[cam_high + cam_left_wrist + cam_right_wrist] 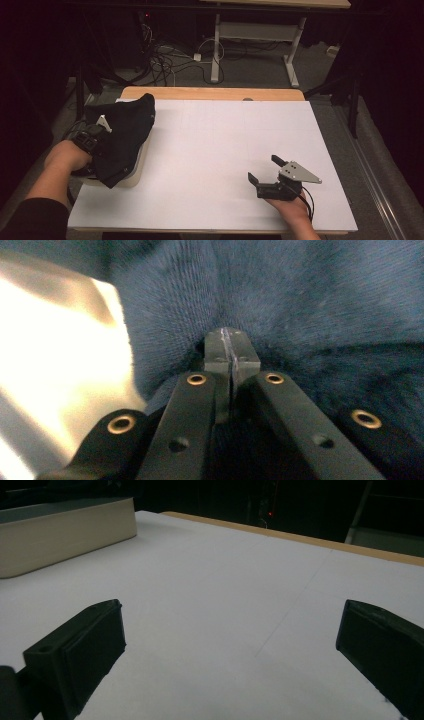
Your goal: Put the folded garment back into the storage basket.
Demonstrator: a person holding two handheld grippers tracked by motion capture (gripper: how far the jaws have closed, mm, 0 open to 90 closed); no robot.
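At the left edge of the table, a dark, navy-black piece of cloth lies heaped over a cream-coloured tray, draping across its near corner and rising in a soft peak toward the far side. Up close in the left gripper view the cloth looks fuzzy and knitted, a deep blue-black, puckered into folds that run toward the jaw tips. The left gripper is buried in that heap, its jaws pressed together with the fabric pinched at their tips. A pale strip of the tray glows beside them. Well apart, on the bare white sheet near the right front, the right gripper rests in the person's hand with its jaws spread wide and nothing between them; the tray's side wall stands off at its far left.
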